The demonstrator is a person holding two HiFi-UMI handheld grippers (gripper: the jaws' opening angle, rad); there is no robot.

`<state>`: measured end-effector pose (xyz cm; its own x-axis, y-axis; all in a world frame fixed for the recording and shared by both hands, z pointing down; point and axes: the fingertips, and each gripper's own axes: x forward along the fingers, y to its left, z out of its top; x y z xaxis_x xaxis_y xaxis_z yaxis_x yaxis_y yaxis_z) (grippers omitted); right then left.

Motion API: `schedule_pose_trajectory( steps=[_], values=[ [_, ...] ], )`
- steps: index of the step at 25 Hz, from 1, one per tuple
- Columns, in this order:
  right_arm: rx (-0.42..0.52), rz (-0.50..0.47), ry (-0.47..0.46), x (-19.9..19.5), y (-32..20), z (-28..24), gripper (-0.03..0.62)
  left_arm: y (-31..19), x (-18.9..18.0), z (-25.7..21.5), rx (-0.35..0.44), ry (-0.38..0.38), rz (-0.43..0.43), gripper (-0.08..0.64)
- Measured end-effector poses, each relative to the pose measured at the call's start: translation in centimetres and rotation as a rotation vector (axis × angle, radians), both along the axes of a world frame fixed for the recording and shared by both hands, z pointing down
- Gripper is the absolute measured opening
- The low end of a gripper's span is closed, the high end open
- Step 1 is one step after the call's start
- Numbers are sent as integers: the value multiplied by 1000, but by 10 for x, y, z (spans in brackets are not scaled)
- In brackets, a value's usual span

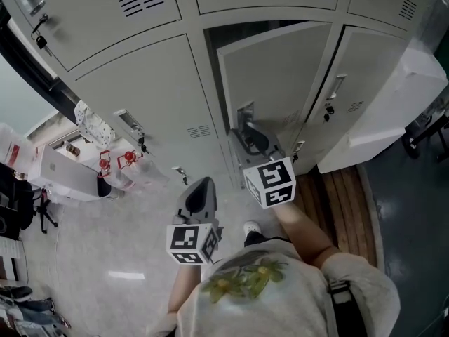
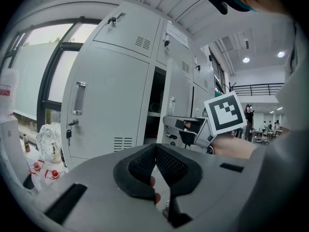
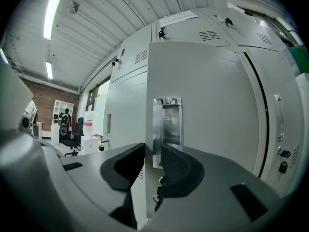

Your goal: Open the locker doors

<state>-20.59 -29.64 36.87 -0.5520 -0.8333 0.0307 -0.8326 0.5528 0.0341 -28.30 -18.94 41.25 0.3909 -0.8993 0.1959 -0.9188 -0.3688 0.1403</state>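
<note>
Clerk: Shirt (image 1: 280, 293), pale with a leaf print, at the bottom of the head view and cut off by the frame. Main item?

Checker: Locker door (image 1: 273, 69), grey, lower row, swung out from its frame. A dark opening (image 1: 224, 34) shows above and beside its free edge. The contents are too dim to list. Seen from the left tool, the door (image 2: 181, 95) stands almost edge-on.

Clerk: Hardware on it?

Checker: One metal handle (image 3: 166, 124), recessed, just inside the free edge of the door (image 3: 203, 105).

Clerk: Tools?

Checker: Right tool (image 1: 245, 123), marker cube (image 1: 270, 181) attached. It (image 3: 153, 149) straddles the free edge at the foot of the handle, clamped on the door. One pad lies on the front face, the other goes behind and is hidden. Left tool (image 1: 202, 186) is low and left of the open door, well apart from it. Its jaws (image 2: 155, 149) are together with nothing between them, and a fingertip (image 2: 153, 180) shows beneath.

Clerk: Surroundings?

Checker: Closed door (image 1: 140, 97) to the left, with keys (image 2: 69, 132) hanging at its lock. Red-capped clutter (image 1: 116, 161) on the floor is too small to identify. A white block (image 1: 393, 111) on the right is cut off.
</note>
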Motion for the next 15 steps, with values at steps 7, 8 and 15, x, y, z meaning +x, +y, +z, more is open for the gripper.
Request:
schedule_pose_trajectory(
  steps=[7, 8, 15],
  values=[
    [-1, 3, 0, 9, 14, 1, 120, 12, 10, 2, -2, 2, 20, 31],
    [0, 5, 1, 10, 16, 1, 120, 13, 11, 1, -2, 2, 22, 31],
    [2, 21, 4, 17, 26, 0, 120, 22, 13, 0, 3, 7, 27, 31]
  ],
)
